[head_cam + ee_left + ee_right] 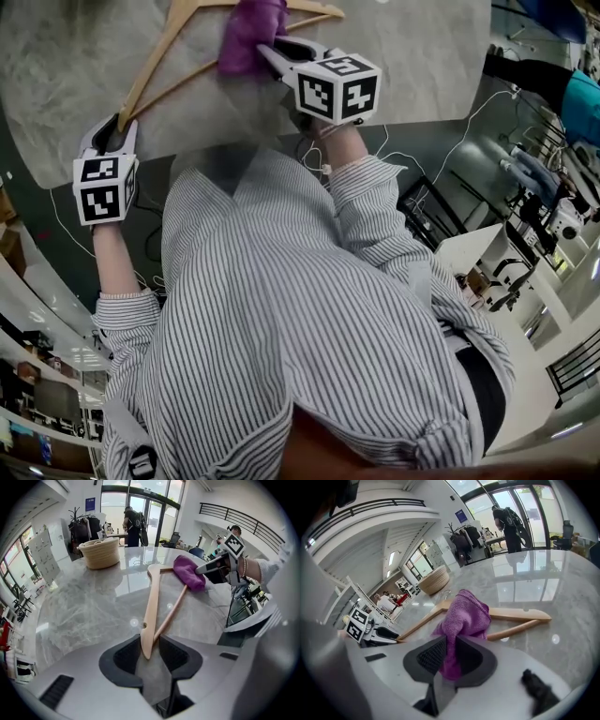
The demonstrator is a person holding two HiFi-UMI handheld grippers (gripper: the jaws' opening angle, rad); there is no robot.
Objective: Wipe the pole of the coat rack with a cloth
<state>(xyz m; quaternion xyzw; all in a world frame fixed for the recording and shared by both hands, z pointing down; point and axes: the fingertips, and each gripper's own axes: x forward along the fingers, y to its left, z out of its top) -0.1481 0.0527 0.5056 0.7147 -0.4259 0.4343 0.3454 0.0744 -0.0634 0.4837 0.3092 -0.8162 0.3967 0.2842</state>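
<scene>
Lying flat on the grey marbled table (422,56), a wooden hanger (151,602) is held at one end and covered part way along by a purple cloth (464,616). The left gripper (150,641) is pointed steeply down at the table. Its jaws are closed narrowly on the tip of the hanger, where one sloping arm and the lower bar meet, and the wood is pinched between the dark ribbed pads. In the head view this gripper's marker cube (103,187) is seen above a striped sleeve (127,314).

The right gripper (445,644) is held further along the hanger, its jaws clamped on a hanging fold of the cloth. The rest of the cloth is bunched ahead of the jaws and draped over the lower bar and the other arm. The far end of the hanger is left showing beyond the cloth in the right gripper view.

A woven basket (100,552) is set on the far part of the table, well apart from the hanger. Glass doors and a standing person are seen in the background.
</scene>
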